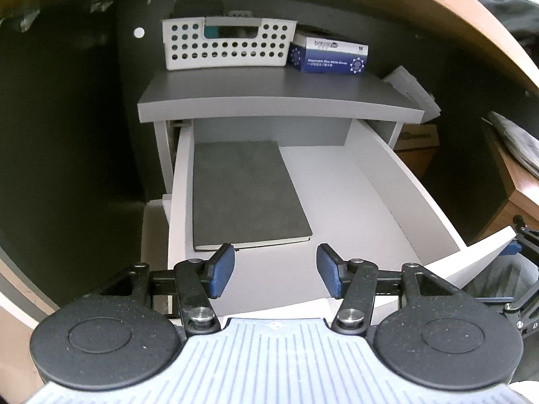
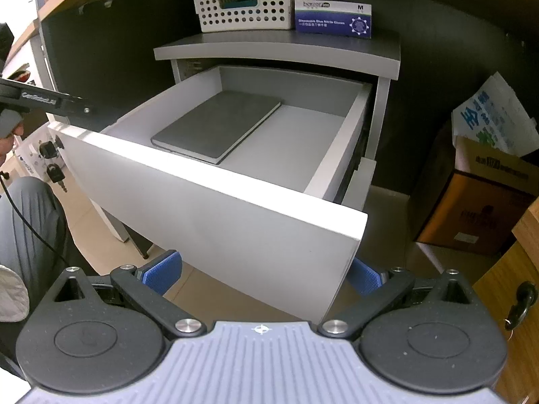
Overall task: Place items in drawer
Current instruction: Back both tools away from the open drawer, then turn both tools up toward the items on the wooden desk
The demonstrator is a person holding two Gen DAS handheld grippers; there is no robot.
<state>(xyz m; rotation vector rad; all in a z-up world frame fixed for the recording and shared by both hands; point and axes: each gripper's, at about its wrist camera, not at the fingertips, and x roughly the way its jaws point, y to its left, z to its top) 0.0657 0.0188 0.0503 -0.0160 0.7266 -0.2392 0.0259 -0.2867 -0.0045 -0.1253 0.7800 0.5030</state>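
Note:
A white drawer [image 1: 377, 175] stands pulled out of a grey cabinet under a desk. A dark grey notebook [image 1: 246, 195] lies flat on its floor, against the left wall. My left gripper [image 1: 274, 271] hovers open over the drawer's front part, just short of the notebook's near edge, with nothing between its blue pads. In the right wrist view the same drawer [image 2: 235, 215] shows from the front, the notebook [image 2: 215, 124] inside. My right gripper [image 2: 264, 272] is open, its blue pads on either side of the lower part of the drawer's front panel.
On the cabinet top [image 1: 269, 97] stand a white perforated basket [image 1: 225, 45] and a blue glove box [image 1: 328, 55]. Cardboard boxes [image 2: 471, 208] with papers sit at the right. A person's leg [image 2: 30, 229] and keys [image 2: 55, 175] are at the left. The desk's underside arches overhead.

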